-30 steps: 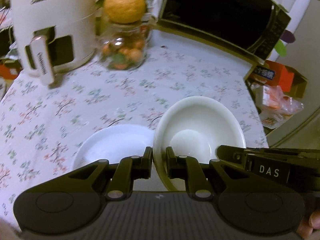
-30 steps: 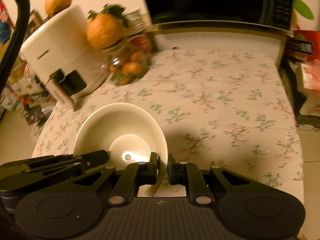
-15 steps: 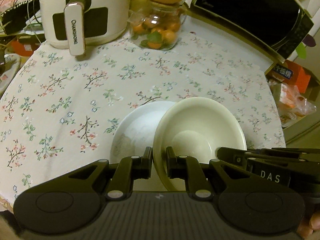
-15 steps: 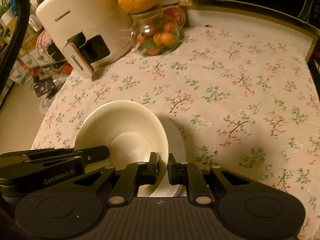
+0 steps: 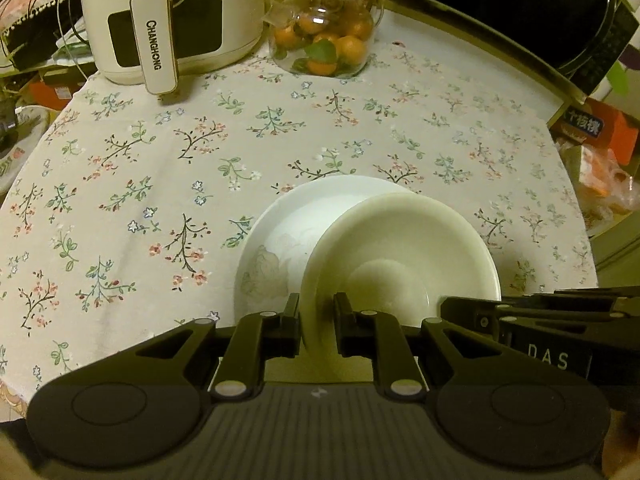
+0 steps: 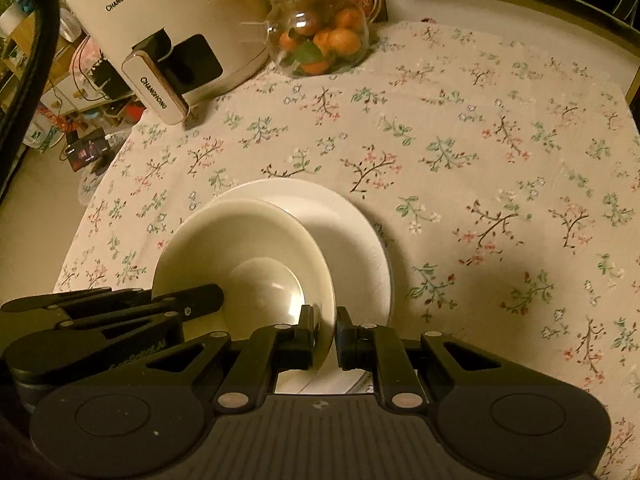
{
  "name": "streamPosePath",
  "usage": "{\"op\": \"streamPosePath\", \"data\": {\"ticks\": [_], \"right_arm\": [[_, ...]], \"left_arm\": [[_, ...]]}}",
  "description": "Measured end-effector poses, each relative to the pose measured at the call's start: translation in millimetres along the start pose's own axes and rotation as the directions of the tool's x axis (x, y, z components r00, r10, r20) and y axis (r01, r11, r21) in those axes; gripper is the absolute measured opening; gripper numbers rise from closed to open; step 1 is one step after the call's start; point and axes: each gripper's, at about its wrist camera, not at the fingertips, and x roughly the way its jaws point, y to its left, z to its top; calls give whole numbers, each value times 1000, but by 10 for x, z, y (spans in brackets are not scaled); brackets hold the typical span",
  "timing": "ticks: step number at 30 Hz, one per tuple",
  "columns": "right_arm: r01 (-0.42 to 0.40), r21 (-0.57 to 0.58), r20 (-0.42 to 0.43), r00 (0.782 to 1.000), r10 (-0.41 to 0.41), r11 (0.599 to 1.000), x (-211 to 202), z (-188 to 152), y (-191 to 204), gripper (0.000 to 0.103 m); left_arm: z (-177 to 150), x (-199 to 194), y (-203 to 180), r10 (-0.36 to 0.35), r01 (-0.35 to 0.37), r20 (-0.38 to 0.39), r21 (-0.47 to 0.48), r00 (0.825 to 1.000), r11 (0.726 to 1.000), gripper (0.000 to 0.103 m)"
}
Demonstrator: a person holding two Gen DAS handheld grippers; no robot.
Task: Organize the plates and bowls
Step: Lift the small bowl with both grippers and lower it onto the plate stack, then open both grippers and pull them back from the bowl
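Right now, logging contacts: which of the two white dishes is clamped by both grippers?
The deep cream-white bowl: left gripper and right gripper pinch opposite rims. The flat white plate lies ungripped on the floral tablecloth beneath.

Bowl (image 5: pixel 400 252) — earlier beside the plate (image 5: pixel 280 240) — now over it, plate farther from table edge.

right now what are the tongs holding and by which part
Both tongs hold the cream bowl by its rim: the left tongs pinch the left side of the rim, the right tongs the right side, over the white plate.
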Motion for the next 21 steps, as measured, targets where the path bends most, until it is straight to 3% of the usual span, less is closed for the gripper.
{"op": "streamPosePath", "data": {"ticks": [17,21], "right_arm": [[-10,16,13,1000,9,1000,52,58,-32,12],[-10,12,21,1000,10,1000,30,68,-31,13]], "left_arm": [[22,57,-18,27,-28,32,24,999,999,17],[36,56,1,29,-29,36,18,999,999,22]]}}
